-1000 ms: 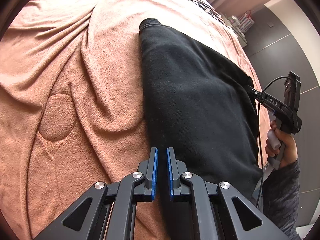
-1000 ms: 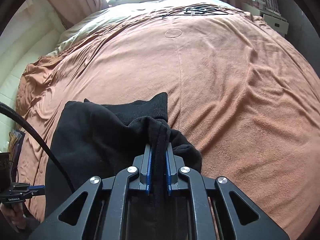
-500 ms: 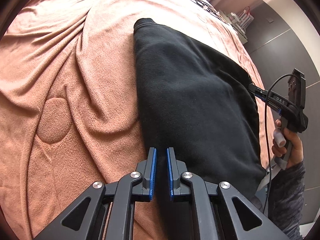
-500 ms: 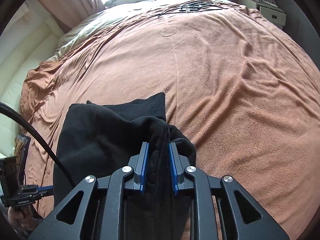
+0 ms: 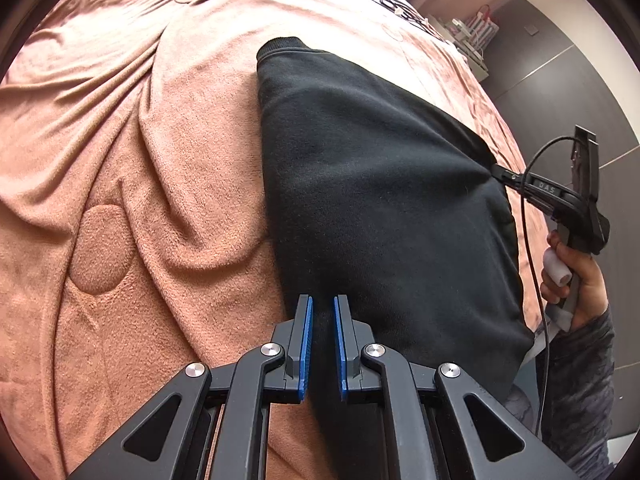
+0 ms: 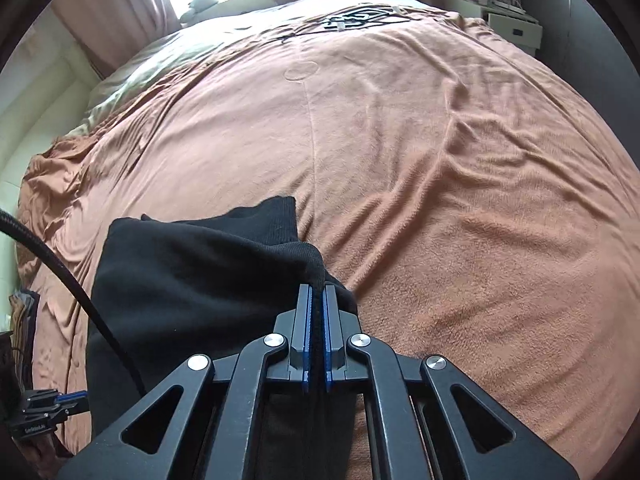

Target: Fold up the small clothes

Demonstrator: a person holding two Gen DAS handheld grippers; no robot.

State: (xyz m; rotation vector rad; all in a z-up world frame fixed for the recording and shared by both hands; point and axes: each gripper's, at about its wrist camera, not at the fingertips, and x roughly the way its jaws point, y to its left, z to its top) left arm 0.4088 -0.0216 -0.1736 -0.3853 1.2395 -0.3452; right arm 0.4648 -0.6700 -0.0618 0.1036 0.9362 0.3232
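Left wrist view showed the left gripper [image 5: 322, 344] at six o'clock, its blue pads [image 5: 306, 344] drawn close and pinching the near edge of a black garment [image 5: 380, 200]. That garment lay spread on a brown blanket [image 5: 140, 180] covering the bed, running from six o'clock up toward twelve, where its ribbed cuff [image 5: 280, 46] ended. At three o'clock the right gripper [image 5: 498, 172] bit the garment's far edge, with a hand [image 5: 576, 280] wrapped round its handle and a dark sleeve [image 5: 580, 380] below at four o'clock.

Right wrist view showed the right gripper [image 6: 316, 336] at six o'clock, jaws pressed together on a bunched fold of the black garment [image 6: 192, 280], cloth filling the thin slit between the pads. The rest of the garment spread toward eight o'clock, its ribbed cuff [image 6: 276, 216] near the centre. A black cable [image 6: 72, 280] crossed at nine o'clock. The left gripper [image 6: 82, 396] sat at eight o'clock, at the garment's edge. Wrinkled blanket [image 6: 440, 160] filled the remainder, with a white cabinet [image 6: 512, 28] at one o'clock.
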